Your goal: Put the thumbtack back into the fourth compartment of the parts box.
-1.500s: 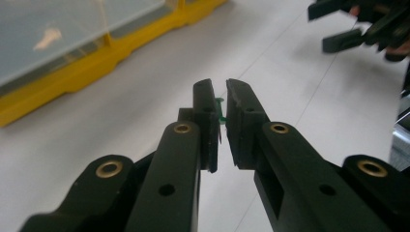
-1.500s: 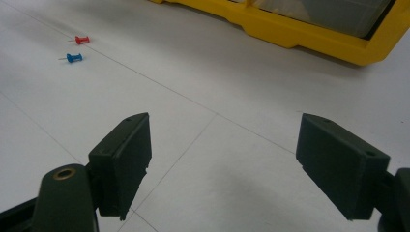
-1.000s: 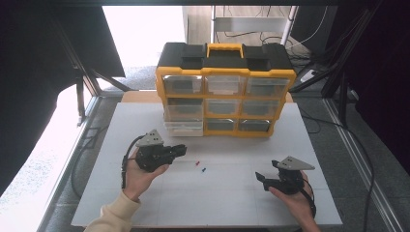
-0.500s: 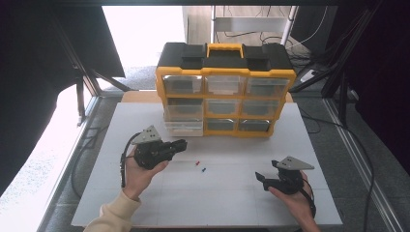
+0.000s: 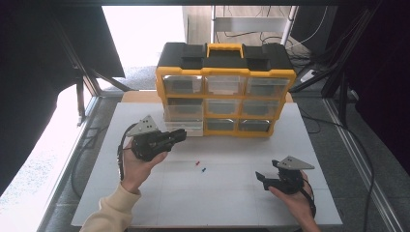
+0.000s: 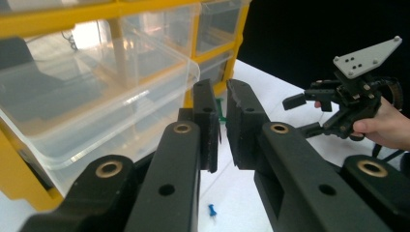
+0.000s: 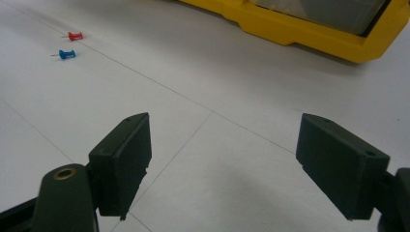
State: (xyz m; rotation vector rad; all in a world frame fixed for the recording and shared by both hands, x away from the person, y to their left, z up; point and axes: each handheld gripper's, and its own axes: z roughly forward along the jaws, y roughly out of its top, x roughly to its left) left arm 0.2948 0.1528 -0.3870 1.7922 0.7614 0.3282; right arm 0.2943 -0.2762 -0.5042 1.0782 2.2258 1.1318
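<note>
So far little looks settled. The left hand-held gripper (image 5: 180,135) hovers just off the front of the organiser (image 5: 225,92), next to the bottom-left drawer (image 5: 183,128), which stands pulled out a little from its slot. In the left gripper view its jaws are nearly pressed together, with only a thin slit between them, and a sliver of green, perhaps a third pin, shows in that slit; the picture is too tight to tell whether they pinch it. That drawer (image 6: 96,96) looks bare as far as its clear walls let one see.

The red pin (image 5: 197,163) and the blue pin (image 5: 203,169) lie loose on the white worktop (image 5: 217,203), close together, in front of the organiser and between the two hands. Neither is touched by anything.

The right hand-held gripper (image 5: 265,180) rests low over the worktop, well apart from the pins, its jaws spread wide with nothing between them. In the right gripper view the red pin (image 7: 75,36) and blue pin (image 7: 65,54) sit far ahead and to the side of its jaws.

My judgement: the drawer is ready to receive, but both pins are yet to be picked up and dropped in, and the drawer then needs closing.
</note>
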